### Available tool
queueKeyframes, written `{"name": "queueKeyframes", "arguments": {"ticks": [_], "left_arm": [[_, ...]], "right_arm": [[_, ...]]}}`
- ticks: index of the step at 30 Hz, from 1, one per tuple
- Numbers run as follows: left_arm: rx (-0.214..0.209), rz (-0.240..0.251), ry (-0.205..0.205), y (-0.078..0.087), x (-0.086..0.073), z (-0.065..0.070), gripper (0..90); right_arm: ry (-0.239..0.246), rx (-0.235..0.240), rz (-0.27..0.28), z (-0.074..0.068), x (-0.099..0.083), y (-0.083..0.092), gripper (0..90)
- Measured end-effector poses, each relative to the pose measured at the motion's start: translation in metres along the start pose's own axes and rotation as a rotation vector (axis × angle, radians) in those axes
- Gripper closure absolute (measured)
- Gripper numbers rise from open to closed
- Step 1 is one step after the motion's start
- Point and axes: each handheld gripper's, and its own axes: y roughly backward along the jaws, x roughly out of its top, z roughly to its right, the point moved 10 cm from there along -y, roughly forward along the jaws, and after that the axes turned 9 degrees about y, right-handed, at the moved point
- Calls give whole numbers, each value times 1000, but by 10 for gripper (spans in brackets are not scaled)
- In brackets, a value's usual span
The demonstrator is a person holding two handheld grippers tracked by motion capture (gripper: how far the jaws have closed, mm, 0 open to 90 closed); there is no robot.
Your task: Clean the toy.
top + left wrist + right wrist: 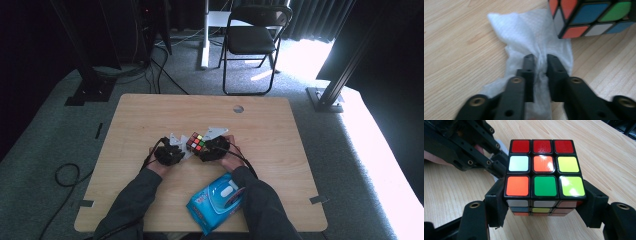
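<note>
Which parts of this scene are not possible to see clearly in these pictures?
- Cube: underside hidden by the table, right gripper view.
- Wipe: near end hidden behind the left gripper, left gripper view.
- Blue packet: print too small; one side hidden by a sleeve, high view.
- Right gripper: pads hidden by the cube.

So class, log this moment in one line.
left gripper: pinching wipe | right gripper: clamping cube | wipe pack: near edge
</note>
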Motion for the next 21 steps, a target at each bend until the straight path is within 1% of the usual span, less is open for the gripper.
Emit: {"name": "queueKeyframes", "arguments": {"ticks": [2,5,7,12,15,18,21], "left_arm": [[-14,6,14,0,0,1,842],[-35,33,42,2,2,1,853],[-52,53,50,5,3,2,854],[-80,90,35,10,9,10,855],[-95,103,22,11,12,16,855],[-108,107,4,11,13,22,855],[-118,107,-24,10,13,29,855]], "right_arm": [[-5,0,0,0,0,0,341],[-7,-2,3,1,0,0,342],[-9,-3,4,1,0,0,341],[-11,-10,10,3,0,1,342],[-16,-15,14,4,1,2,342],[-24,-19,21,5,1,2,342],[-27,-21,22,5,1,2,342]]}}
